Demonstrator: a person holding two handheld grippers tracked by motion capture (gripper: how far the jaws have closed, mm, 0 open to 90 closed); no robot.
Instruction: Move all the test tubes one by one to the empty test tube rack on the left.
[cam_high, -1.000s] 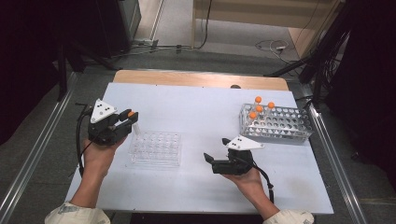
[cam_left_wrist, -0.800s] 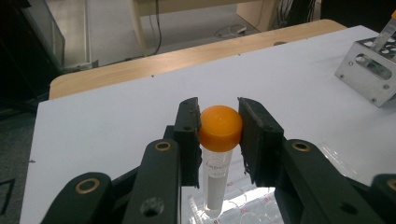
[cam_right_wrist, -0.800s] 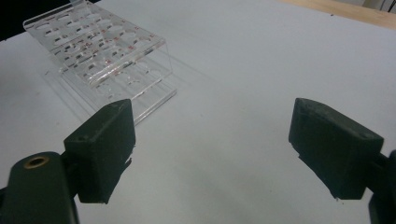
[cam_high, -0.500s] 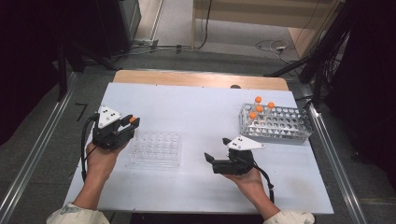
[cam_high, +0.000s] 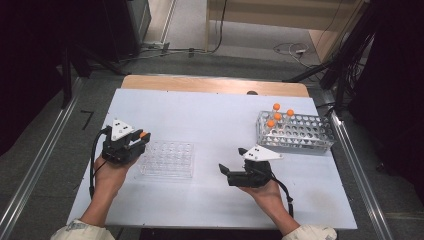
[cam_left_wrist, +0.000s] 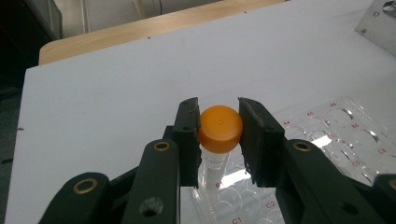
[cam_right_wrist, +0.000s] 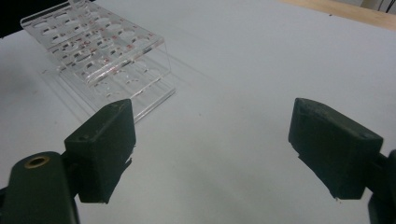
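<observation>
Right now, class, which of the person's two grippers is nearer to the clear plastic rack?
Left. The left gripper is at the clear rack, its left edge, holding an orange-capped tube over it. The right gripper rests on the table, apart from the rack's right side.

A white bench (cam_high: 210, 120) top carries the work, with a strip of bare wood (cam_high: 215, 84) showing along its far edge. Toward the far right corner stands a metal test-tube rack (cam_high: 300, 135), its grid of holes mostly vacant, and four orange-capped tubes (cam_high: 278, 116) stand upright together at its far left end. Metal rails (cam_high: 352, 165) run along both sides of the bench. Beyond it, on the grey floor (cam_high: 200, 62), lie loose cables (cam_high: 292, 49), and dark equipment (cam_high: 117, 22) stands at the far left.
</observation>
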